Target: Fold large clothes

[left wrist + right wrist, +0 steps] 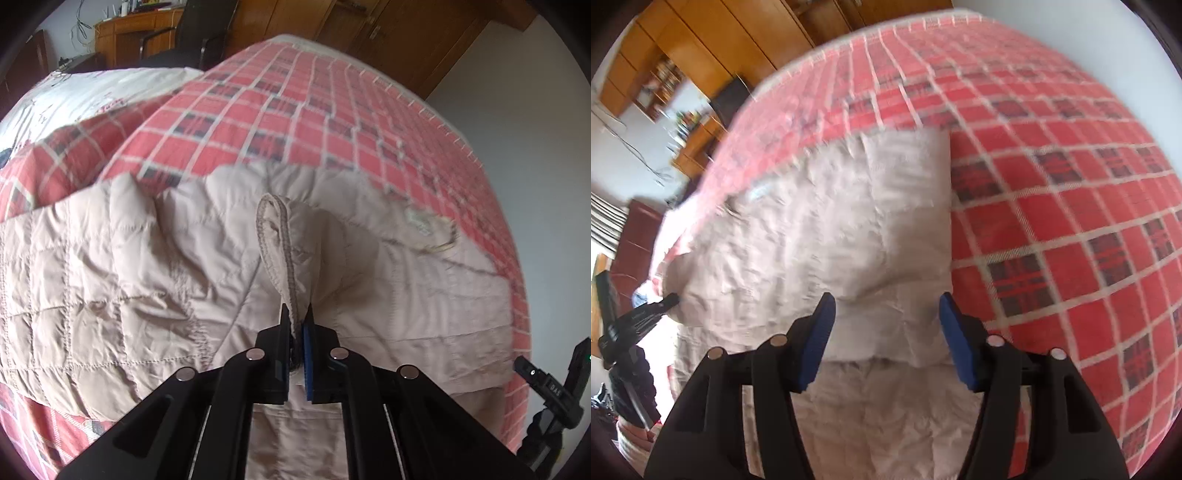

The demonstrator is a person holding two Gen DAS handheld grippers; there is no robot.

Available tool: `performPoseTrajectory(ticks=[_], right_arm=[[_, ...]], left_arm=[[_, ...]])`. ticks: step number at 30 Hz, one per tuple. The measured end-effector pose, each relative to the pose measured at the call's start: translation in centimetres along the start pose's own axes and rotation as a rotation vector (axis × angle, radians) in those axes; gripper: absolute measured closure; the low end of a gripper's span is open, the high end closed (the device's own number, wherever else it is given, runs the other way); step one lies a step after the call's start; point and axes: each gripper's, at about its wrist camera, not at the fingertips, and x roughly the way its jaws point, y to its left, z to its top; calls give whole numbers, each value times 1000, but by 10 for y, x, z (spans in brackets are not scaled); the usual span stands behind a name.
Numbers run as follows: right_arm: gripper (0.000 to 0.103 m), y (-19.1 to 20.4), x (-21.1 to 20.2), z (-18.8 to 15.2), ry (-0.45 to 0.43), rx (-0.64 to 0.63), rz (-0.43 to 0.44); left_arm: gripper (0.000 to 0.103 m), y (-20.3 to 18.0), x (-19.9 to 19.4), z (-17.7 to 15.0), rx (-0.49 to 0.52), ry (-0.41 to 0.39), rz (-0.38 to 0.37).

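Beige and puffy, the quilted jacket point(147, 266) lies spread on a bed with a red checked blanket point(295, 110) under it. The blanket has white lines and dark squares. In the left wrist view, the left gripper point(298, 317) has its fingers squeezed close together on a stitched edge of the jacket, and that edge stands up in a thin loop point(275, 243) just past the fingertips. One finger point(307, 354) has a blue pad. A small pale label point(419, 221) sits on the jacket near its far right side, but it is too blurry to read. At the far right edge of this view is a black part of the other tool point(554, 391) with small white letters on it; they look upside down and I cannot read them for sure. A white quilt point(92, 92) lies at the far left of the bed, and behind it are a wooden desk point(136, 33) and a black chair point(195, 29). In the right wrist view, the right gripper point(886, 310) has its blue fingers point(820, 339) wide apart, with nothing between them, just over the near end of the jacket point(831, 229). The jacket is folded flat there, with a straight edge on its right side beside the bare blanket point(1071, 184). This view is blurry. Wooden cupboards point(713, 40) stand past the bed.
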Motion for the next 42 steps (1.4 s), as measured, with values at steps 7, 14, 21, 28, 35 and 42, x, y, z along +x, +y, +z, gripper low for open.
performPoseTrajectory(ticks=[7, 14, 21, 28, 35, 42], right_arm=[[46, 4, 28, -4, 53, -61, -108], [45, 38, -24, 16, -33, -76, 42], [45, 79, 22, 16, 77, -143, 27], [41, 67, 65, 5, 130, -151, -22], [40, 79, 45, 11, 126, -108, 41], [34, 111, -2, -20, 60, -179, 162]], left_arm=[[79, 21, 1, -5, -52, 39, -19], [70, -15, -57, 8, 44, -153, 27], [68, -56, 6, 3, 140, 5, 3], [68, -42, 40, -5, 135, 47, 24], [64, -25, -5, -9, 85, 4, -6], [51, 86, -89, -39, -94, -114, 69]])
